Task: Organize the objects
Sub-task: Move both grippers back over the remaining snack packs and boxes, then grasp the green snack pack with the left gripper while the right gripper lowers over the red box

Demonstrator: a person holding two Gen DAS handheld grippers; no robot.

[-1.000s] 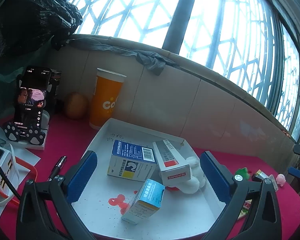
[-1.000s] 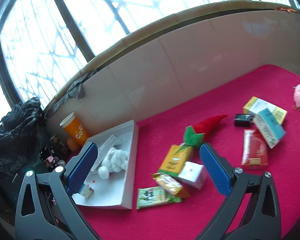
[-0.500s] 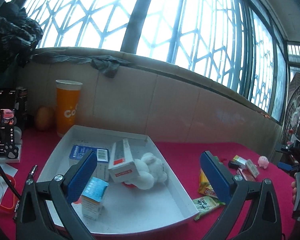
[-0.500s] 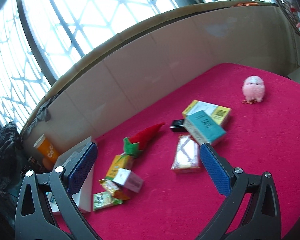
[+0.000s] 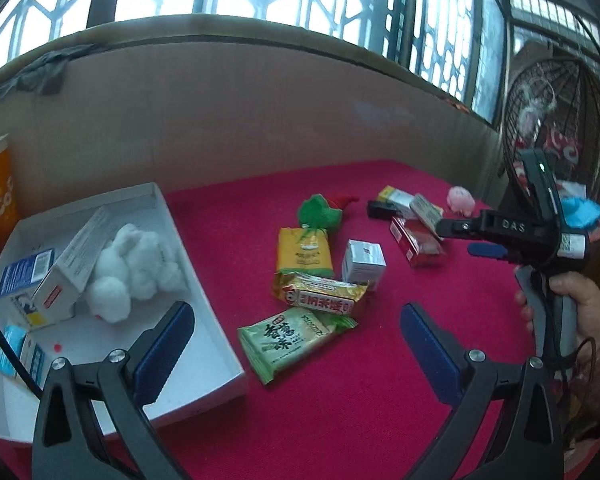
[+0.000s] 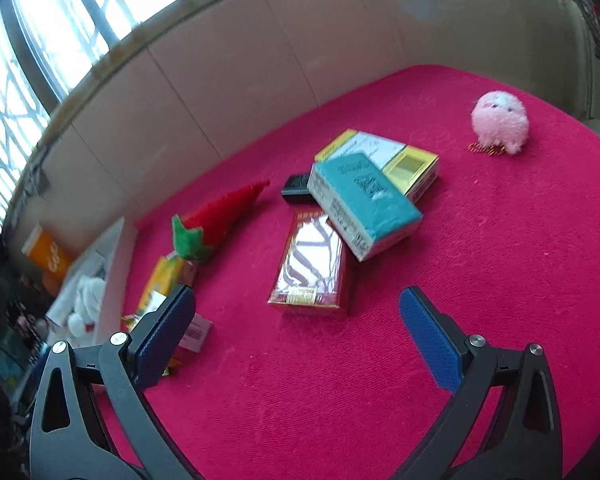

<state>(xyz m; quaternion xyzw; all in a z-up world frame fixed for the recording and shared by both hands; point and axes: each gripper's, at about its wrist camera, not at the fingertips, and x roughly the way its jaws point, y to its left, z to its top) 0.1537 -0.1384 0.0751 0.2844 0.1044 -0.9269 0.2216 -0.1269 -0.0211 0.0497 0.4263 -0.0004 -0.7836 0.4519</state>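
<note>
Both my jaws wide apart, holding nothing. Left gripper (image 5: pixel 296 356) over green foil snack packet (image 5: pixel 294 338) beside white cardboard tray (image 5: pixel 204 280). Right gripper (image 6: pixel 296 336) near red patterned box (image 6: pixel 312 268), partly under teal carton (image 6: pixel 362 204). Tray's left edge cut off; right view blurred.

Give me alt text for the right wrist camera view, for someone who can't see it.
The open right gripper hovers over a red cloth, aimed at a red box with a teal box leaning on it and on a yellow box. A pink plush sits far right; a white tray lies at left.
</note>
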